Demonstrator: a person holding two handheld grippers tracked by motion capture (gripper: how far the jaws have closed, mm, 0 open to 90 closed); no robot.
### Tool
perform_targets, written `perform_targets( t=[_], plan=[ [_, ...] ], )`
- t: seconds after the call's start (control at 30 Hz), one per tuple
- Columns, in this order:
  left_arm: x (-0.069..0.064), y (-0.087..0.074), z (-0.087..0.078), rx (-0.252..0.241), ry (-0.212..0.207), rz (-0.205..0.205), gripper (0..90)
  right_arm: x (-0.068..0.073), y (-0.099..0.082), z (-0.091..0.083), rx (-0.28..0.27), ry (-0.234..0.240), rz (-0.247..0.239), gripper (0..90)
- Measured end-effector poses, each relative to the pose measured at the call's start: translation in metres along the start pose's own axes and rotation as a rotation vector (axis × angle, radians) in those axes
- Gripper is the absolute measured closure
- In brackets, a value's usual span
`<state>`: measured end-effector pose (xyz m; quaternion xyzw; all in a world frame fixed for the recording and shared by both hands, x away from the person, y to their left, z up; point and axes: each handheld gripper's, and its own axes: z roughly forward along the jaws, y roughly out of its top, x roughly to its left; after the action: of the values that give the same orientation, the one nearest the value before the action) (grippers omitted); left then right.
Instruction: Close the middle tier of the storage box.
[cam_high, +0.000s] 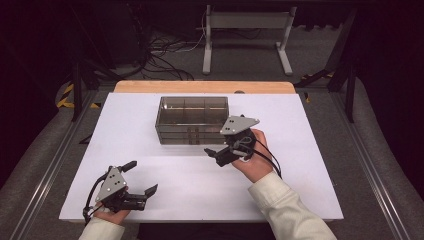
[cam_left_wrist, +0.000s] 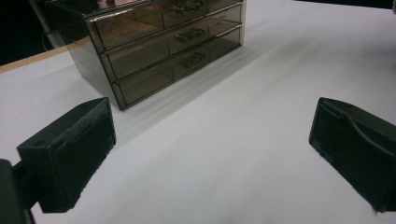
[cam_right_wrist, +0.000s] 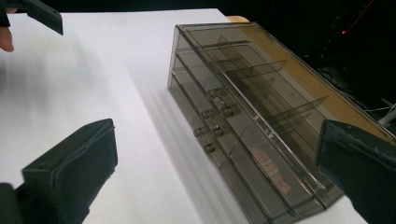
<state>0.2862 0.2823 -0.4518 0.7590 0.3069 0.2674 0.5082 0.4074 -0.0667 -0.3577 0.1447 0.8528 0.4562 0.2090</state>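
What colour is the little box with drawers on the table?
The drawer box is see-through smoky grey-brown plastic, seen best in the right gripper view.

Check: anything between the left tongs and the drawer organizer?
Nothing. In the high view only bare white tabletop separates the left tongs from the smoked clear drawer organizer; the left gripper view agrees.

Nothing readable here tbh. The smoky drawer box (cam_right_wrist: 247, 121) has no label or brand, and the white table (cam_high: 150, 190) carries no print.

White table (cam_high: 150, 200), grey floor (cam_high: 250, 65), cables (cam_high: 160, 55), possibly a stand (cam_high: 247, 22)
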Motion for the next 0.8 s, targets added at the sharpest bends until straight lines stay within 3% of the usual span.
perform_targets(
  t=[0.4,0.8],
  plan=[
    [0.0,0.0,0.0,0.001,0.005,-0.003,1.4,-0.001,-0.033,-0.033,-0.079,-0.063,0.038,0.0],
    [0.0,0.0,0.0,-0.003,0.009,-0.02,0.8,-0.003,-0.084,-0.068,-0.138,-0.115,0.112,0.0]
  ],
)
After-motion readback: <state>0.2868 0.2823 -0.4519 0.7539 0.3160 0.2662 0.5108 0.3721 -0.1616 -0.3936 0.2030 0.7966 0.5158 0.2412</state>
